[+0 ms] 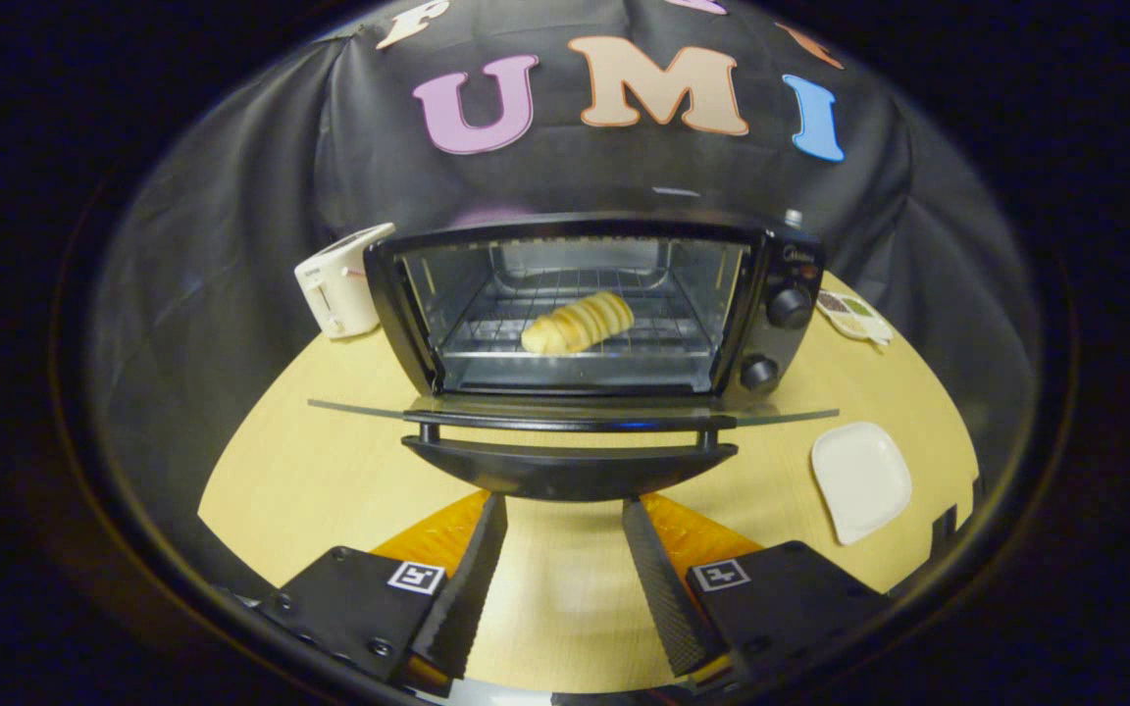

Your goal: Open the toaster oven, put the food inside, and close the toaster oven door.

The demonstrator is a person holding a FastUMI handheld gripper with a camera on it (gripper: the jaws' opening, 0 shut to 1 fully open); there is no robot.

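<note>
Tool: fingers apart, empty, just before door handle | toaster oven: door down | bread roll: on rack.

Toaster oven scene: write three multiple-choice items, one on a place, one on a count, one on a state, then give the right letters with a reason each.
1. Where is the bread roll?
A. on the white plate
B. on the rack inside the toaster oven
C. between the gripper's fingers

2. How many round knobs show on the oven's right-hand panel?
A. two
B. four
C. none

3. How does the oven door stand?
A. shut
B. folded down, open
C. taken off and lying on the plate

Answers:
1 B: the roll lies on the wire rack in the cavity, while the white plate is bare.
2 A: one knob above the other.
3 B: the glass door lies flat, its handle just ahead of the open gripper, which holds nothing.
</note>
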